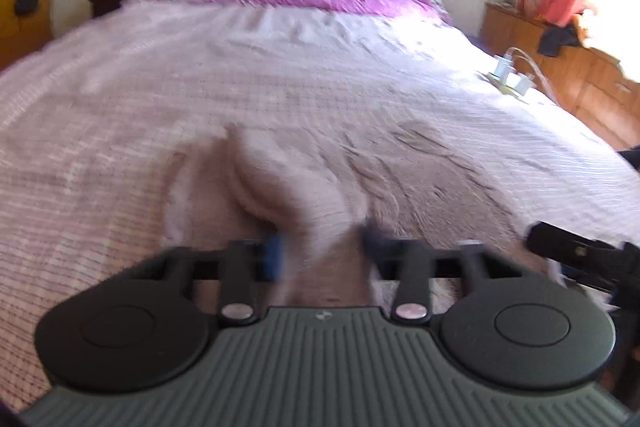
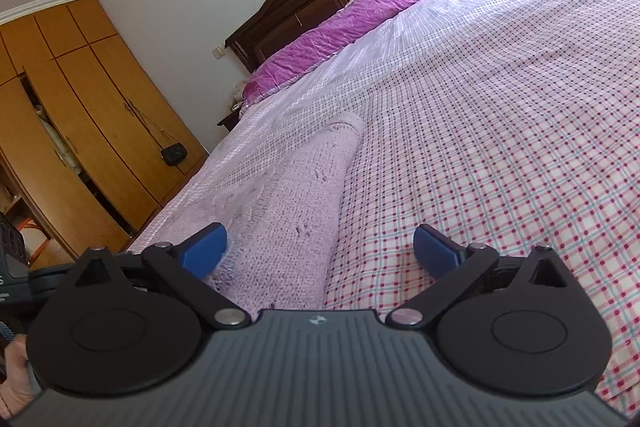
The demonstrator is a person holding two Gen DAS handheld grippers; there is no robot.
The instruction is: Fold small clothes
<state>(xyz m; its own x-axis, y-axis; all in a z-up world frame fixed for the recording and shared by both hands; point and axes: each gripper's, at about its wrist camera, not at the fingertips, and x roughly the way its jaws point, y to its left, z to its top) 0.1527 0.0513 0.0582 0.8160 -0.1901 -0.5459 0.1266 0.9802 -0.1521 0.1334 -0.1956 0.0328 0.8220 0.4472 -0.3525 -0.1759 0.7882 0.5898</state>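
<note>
Knitwear going into its first fold

Your left gripper [image 1: 320, 247] is pinching the pale pink knit garment [image 2: 288, 211]; your right gripper [image 2: 320, 251] is gaping wide over its sleeve on the checked bedspread [image 2: 500, 147]. Keep the fold edge straight toward the purple quilt [image 2: 360, 11].

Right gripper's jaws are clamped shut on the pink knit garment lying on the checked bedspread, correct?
Not quite. In the right wrist view the right gripper has its jaws spread wide open, not clamped; the pink knit garment lies between them on the checked bedspread.
</note>
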